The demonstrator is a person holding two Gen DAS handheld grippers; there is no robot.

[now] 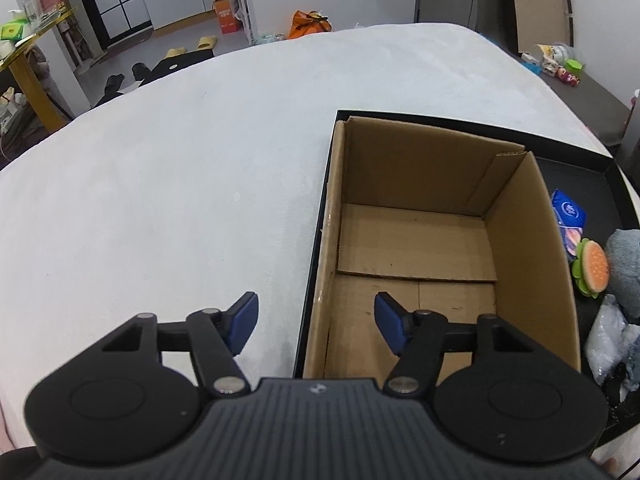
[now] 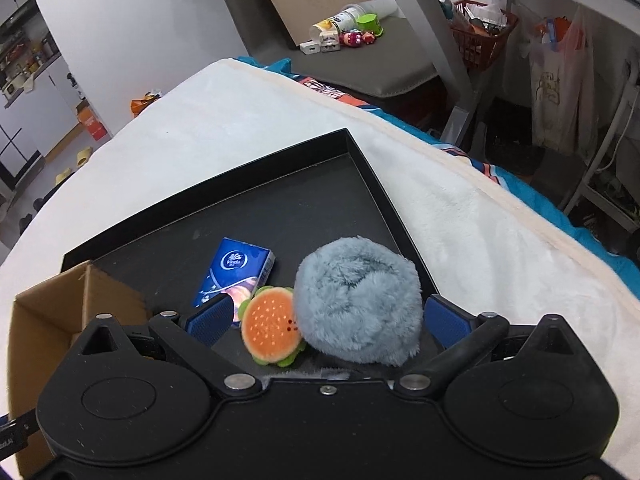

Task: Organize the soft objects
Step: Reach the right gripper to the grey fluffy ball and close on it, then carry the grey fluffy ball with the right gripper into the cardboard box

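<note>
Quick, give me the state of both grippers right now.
Left gripper: open, holding nothing, straddling the cardboard box wall.
Right gripper: open, holding nothing, above the grey plush ball.

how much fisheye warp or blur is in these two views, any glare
Left wrist view: strong barrel warp bows the white blanket and cardboard box; dark corner vignetting; sharp centre. Right wrist view: the black tray rim bends, the grey plush is crisp, and only mild glare sits on the tissue pack.
</note>
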